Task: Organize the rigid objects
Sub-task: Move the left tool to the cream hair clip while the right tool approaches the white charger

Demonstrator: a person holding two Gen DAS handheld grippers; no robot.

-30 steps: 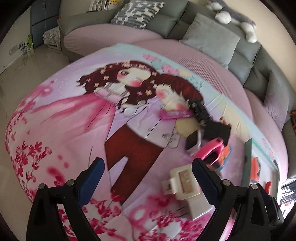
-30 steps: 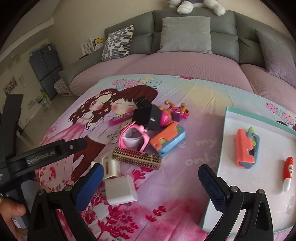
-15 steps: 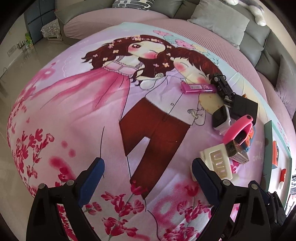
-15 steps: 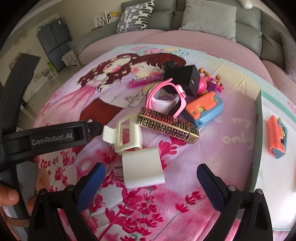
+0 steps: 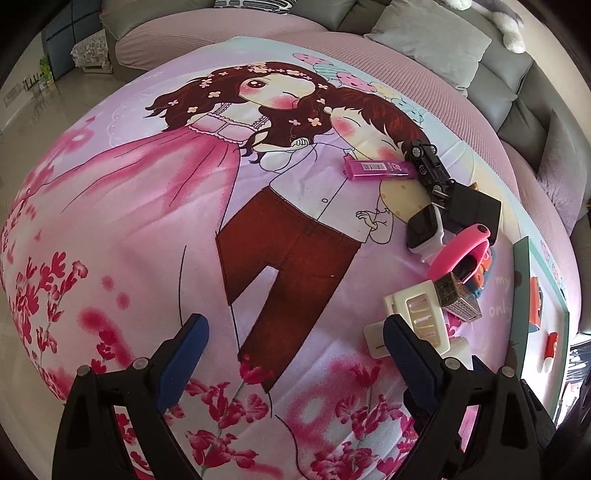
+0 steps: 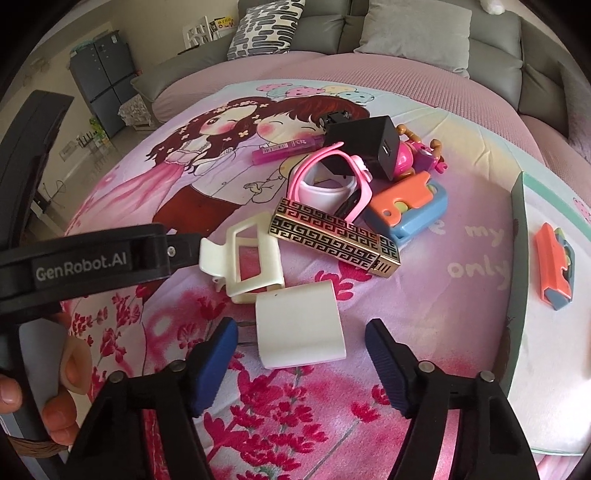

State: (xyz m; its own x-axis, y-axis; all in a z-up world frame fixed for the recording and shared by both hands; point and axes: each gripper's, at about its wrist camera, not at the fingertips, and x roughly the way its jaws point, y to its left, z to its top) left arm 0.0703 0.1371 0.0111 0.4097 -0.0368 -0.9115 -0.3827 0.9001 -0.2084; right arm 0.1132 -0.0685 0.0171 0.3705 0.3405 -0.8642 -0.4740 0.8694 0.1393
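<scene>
A pile of small rigid objects lies on a pink cartoon bedsheet. My right gripper is open, its jaws on either side of a white charger block. Beyond it lie a cream hair claw, a gold patterned bar, a pink watch, a black adapter and an orange-blue toy. My left gripper is open and empty over bare sheet, left of the cream claw and the pile.
A white board with a teal edge lies at the right and holds an orange toy. A pink case and black toy car lie further back. Grey sofa cushions stand behind.
My right gripper moved forward and down, and its jaws narrowed around the white charger. My left gripper drew back and left, so the pile sits farther to its right.
</scene>
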